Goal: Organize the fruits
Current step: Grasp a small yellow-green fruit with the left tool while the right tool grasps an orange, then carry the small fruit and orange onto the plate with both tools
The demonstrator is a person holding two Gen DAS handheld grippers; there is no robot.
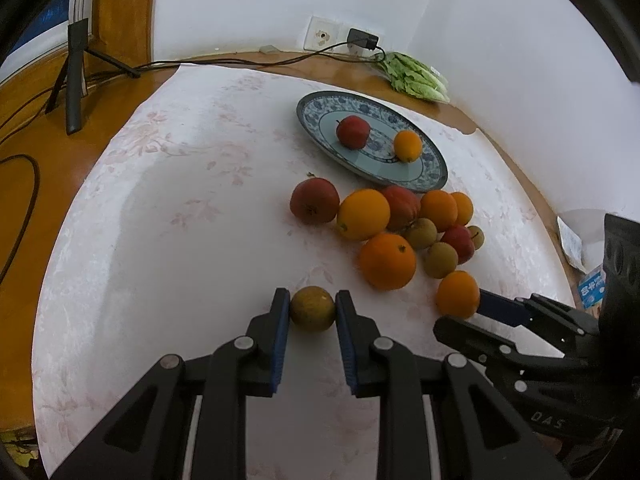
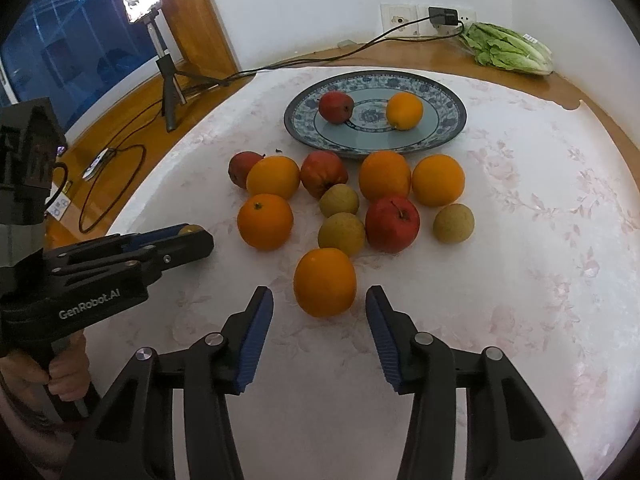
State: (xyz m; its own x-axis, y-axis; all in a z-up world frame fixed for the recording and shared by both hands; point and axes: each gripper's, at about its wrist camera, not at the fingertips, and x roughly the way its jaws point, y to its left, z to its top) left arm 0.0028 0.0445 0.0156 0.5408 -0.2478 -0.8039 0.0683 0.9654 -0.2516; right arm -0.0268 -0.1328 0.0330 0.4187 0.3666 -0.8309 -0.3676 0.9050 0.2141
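Hiding pear (image 2: 191,229) inside left gripper (image 2: 196,236).

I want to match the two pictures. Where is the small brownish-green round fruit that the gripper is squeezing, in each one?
Left wrist view: the small brownish-green round fruit sits bottom centre, pinched between the left gripper pads.
Right wrist view: only a sliver of it peeks out at the left edge, at that gripper's tip.
Shared landmark: the blue-and-white patterned plate holding a red apple and an orange, at the far side of the fruit pile.

Fruit pile (image 2: 344,196) blocks route to plate (image 2: 452,128); cloth (image 2: 520,280) right side open.
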